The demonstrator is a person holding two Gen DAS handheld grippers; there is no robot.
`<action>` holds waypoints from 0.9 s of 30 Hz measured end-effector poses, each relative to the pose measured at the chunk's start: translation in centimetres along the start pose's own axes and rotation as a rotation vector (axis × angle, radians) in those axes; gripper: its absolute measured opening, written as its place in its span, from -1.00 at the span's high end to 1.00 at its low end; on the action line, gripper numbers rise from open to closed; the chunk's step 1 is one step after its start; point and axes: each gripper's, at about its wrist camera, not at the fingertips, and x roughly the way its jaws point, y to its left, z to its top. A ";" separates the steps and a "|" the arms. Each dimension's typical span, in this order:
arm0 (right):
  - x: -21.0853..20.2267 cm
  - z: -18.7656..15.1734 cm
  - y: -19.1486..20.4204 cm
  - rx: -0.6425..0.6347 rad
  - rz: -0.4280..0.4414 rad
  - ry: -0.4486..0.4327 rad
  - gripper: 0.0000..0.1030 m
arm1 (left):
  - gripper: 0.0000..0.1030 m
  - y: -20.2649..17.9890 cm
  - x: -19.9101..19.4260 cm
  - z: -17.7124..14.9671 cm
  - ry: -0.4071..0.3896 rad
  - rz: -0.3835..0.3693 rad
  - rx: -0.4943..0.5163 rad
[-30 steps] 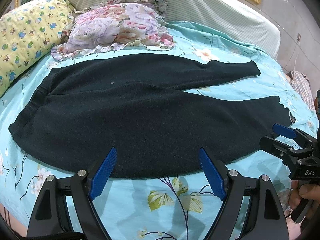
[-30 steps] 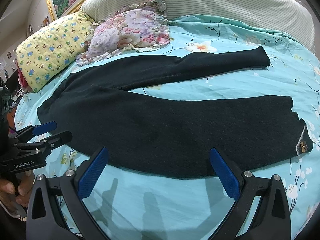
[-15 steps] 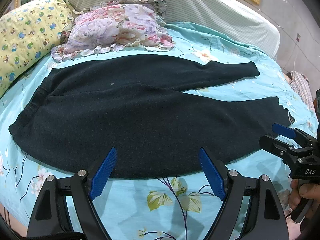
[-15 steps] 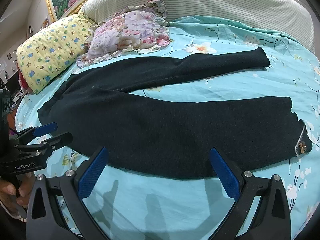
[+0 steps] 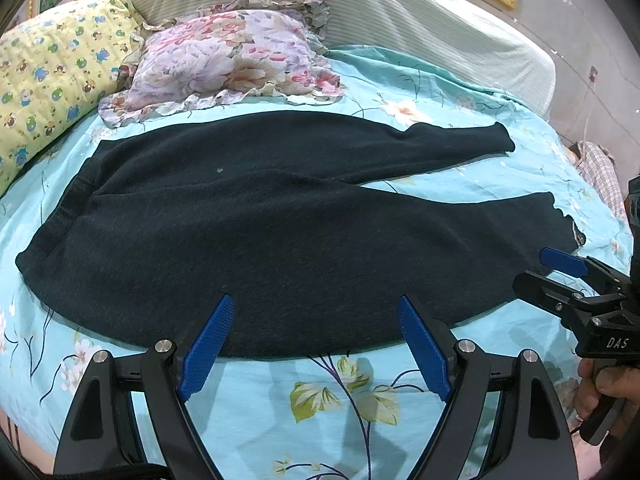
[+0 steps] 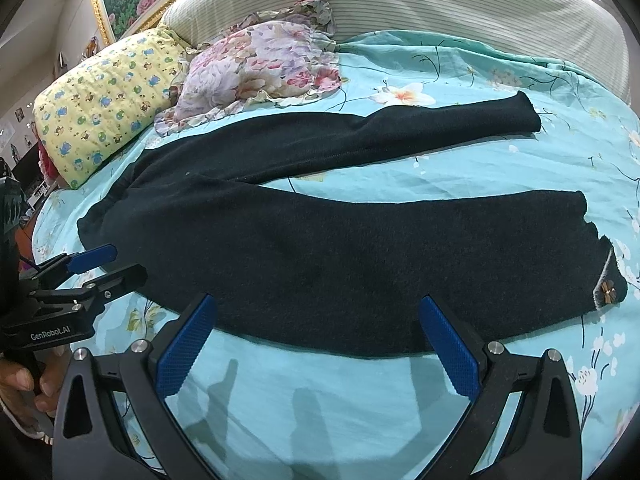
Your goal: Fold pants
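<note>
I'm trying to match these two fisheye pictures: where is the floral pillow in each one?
Left wrist view: the floral pillow lies upper centre-left, above the dark pants.
Right wrist view: the floral pillow lies upper centre, just right of the yellow pillow.
Shared landmark: the yellow pillow lies immediately to its left in both.

Dark pants [image 5: 280, 232], a matt, fuzzy knit cloth. Under them the bedsheet [image 5: 352, 400] looks like smooth printed cotton, faintly creased. Left gripper [image 5: 312, 344]: matt black plastic arms, shiny metal screws, blue pads [image 5: 206, 348] with a rough knurled grain. Right gripper [image 6: 316, 344] has the same finish. Headboard [image 6: 400, 4] in ribbed fabric.
</note>
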 end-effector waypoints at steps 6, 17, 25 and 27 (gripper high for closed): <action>0.0 -0.1 -0.1 0.009 0.007 -0.002 -0.97 | -0.64 0.0 0.2 0.2 0.008 -0.012 0.005; -0.3 0.1 -0.7 0.023 0.008 -0.002 -0.97 | -0.64 0.4 0.5 0.2 0.014 -0.012 0.004; -0.2 0.3 -1.2 0.043 0.019 0.006 -0.97 | -0.64 0.6 0.6 0.4 0.017 -0.030 0.002; -0.3 0.4 -1.4 0.047 0.022 0.007 -0.96 | -0.64 0.7 0.7 0.7 0.018 -0.038 0.006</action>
